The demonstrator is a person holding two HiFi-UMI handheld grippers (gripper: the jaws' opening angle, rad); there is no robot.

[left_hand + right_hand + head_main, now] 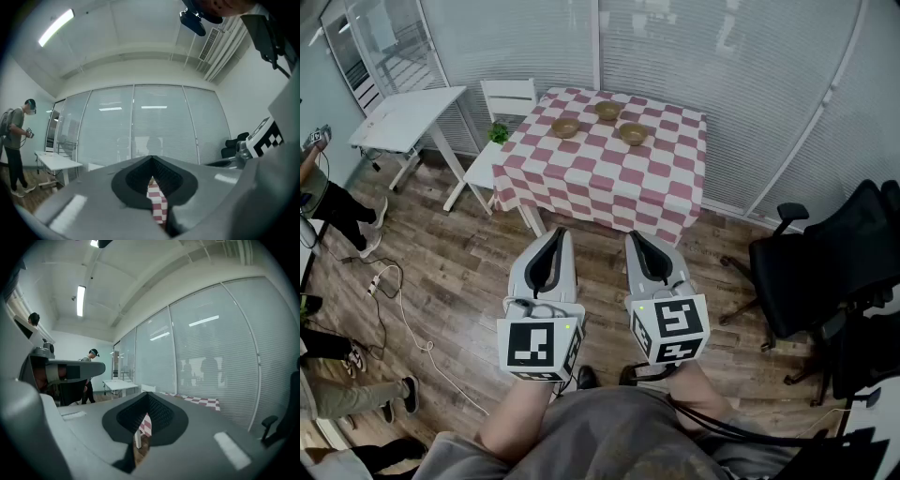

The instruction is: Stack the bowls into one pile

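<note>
The cloth (609, 183) on the desk is showing red and white squares. The three bowls (565, 127) (607, 110) (633, 133) are looking light brown. The left tool (556, 236) and right tool (636, 238) are showing grey, with black-and-white marks.
</note>
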